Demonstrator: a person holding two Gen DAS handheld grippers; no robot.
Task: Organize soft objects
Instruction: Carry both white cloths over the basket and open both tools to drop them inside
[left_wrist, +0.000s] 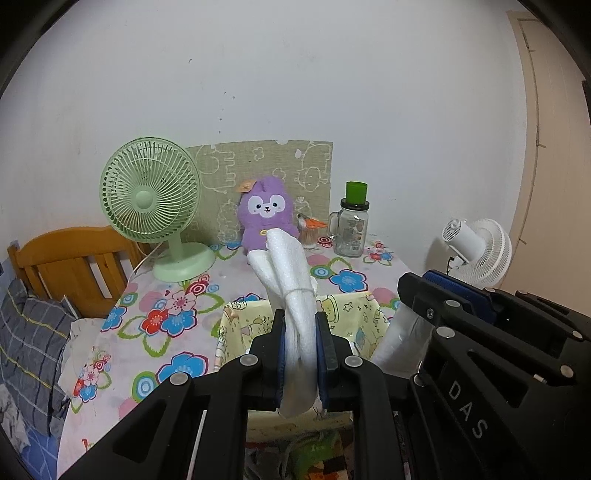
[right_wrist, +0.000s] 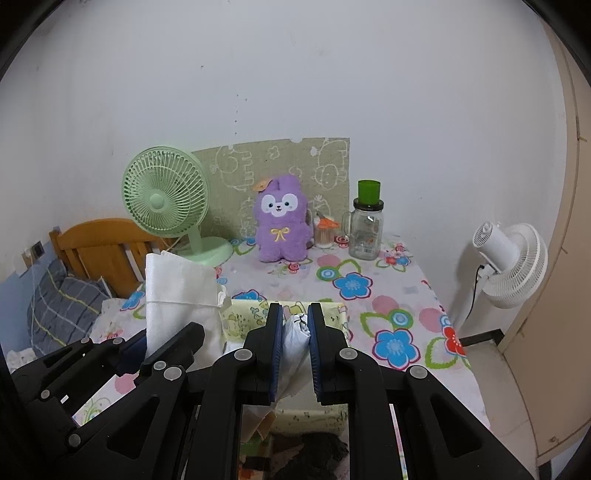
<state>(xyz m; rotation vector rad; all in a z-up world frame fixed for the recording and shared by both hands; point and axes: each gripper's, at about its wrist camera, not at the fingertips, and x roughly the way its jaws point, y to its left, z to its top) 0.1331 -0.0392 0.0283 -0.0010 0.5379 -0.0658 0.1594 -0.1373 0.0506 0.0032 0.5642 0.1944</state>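
Note:
My left gripper (left_wrist: 300, 325) is shut on a folded white foam sheet (left_wrist: 288, 273) that stands up above a yellow cartoon-print fabric bin (left_wrist: 347, 310); the sheet also shows in the right wrist view (right_wrist: 177, 291). My right gripper (right_wrist: 295, 317) is shut on a crumpled clear plastic bag (right_wrist: 293, 339) over the same bin (right_wrist: 243, 314), and it shows at the right in the left wrist view (left_wrist: 436, 295). A purple plush toy (right_wrist: 282, 221) sits upright at the table's back, far from both grippers.
On the flowered tablecloth (right_wrist: 354, 288) stand a green desk fan (right_wrist: 166, 199), a glass jar mug with a green cap (right_wrist: 365, 229) and a small cup with an orange item (right_wrist: 325, 232). A white fan (right_wrist: 509, 258) stands right, a wooden bed frame (right_wrist: 99, 243) left.

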